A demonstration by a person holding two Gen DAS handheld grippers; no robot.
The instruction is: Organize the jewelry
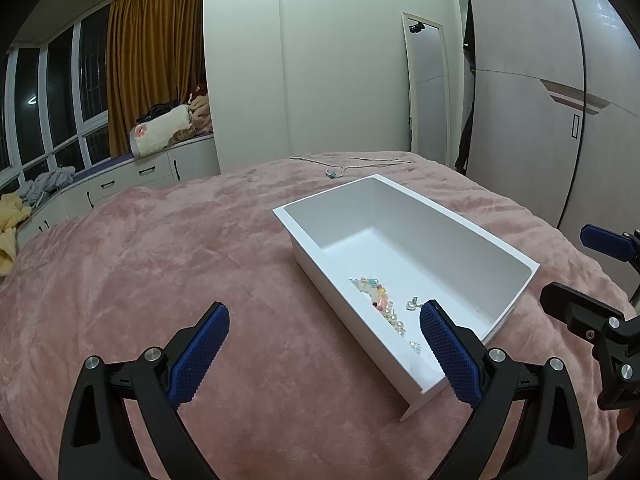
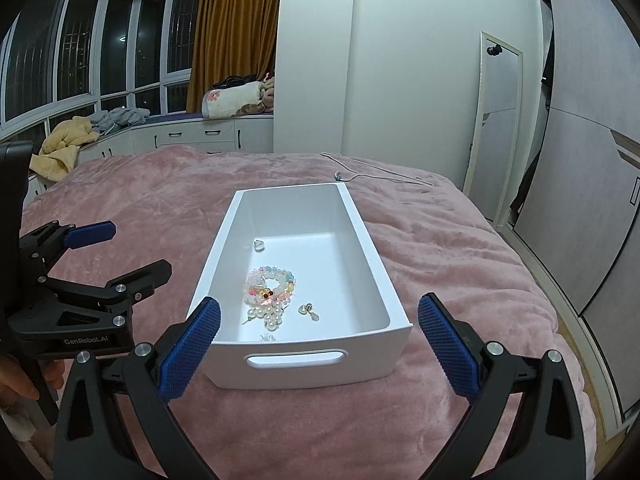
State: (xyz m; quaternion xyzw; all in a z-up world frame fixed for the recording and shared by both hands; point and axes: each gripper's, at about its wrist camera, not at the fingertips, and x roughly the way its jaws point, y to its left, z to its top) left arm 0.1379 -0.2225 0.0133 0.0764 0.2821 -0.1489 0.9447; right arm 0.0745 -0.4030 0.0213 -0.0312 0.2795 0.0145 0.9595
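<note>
Pink plush blanket covers the bed that carries everything. Above it the right claw hangs with its blue pads spread wide and nothing between them, straddling the near end of a white storage bin. The left claw is likewise wide open and empty, its right pad overlapping the bin's near corner in its own view, so part of the floor there is hidden.

Inside the bin, toward the handle-slot end, lies a pastel bead bracelet touching a pearl strand; how many strands are tangled there is hard to make out. Just beside them sits a small pair of earrings, and a lone heart-shaped charm rests apart, farther up the floor.

Beyond the bin, near the bed's far edge, a thin white wire hanger lies flat. A leaning mirror and a mustard curtain stand behind
</note>
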